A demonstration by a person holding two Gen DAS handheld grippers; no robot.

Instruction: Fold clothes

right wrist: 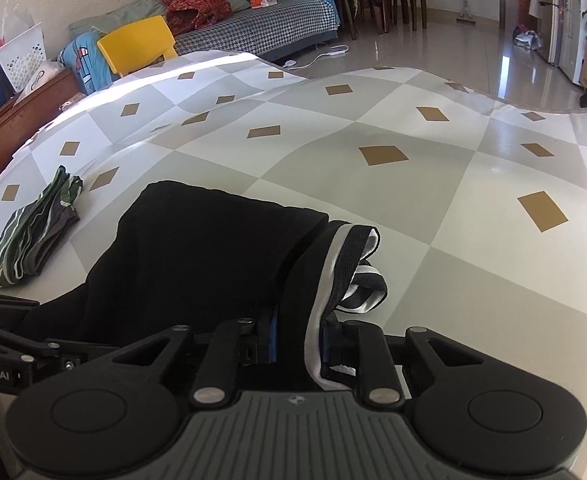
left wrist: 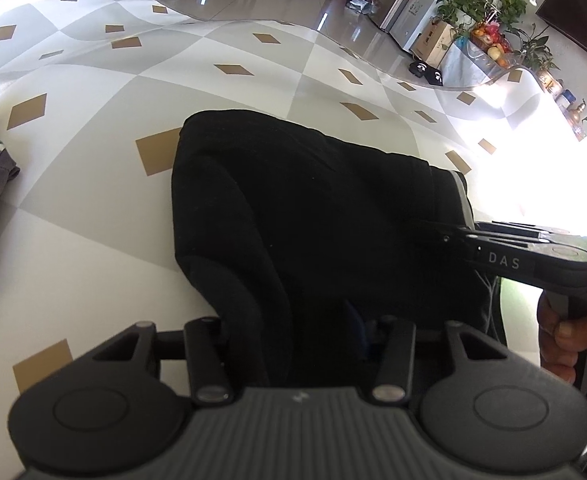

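At far left a folded striped garment [right wrist: 33, 236] lies on the table [right wrist: 373, 184], apart. The black garment [left wrist: 293, 216] lies in the middle w/ its long axis running away from both tools. Left tool [left wrist: 293, 344] is closed on its near left edge; right tool [right wrist: 297, 344] grips the near right edge w/ the white stripe. Both hands equally near, so I think the fold goes forward, away from the person
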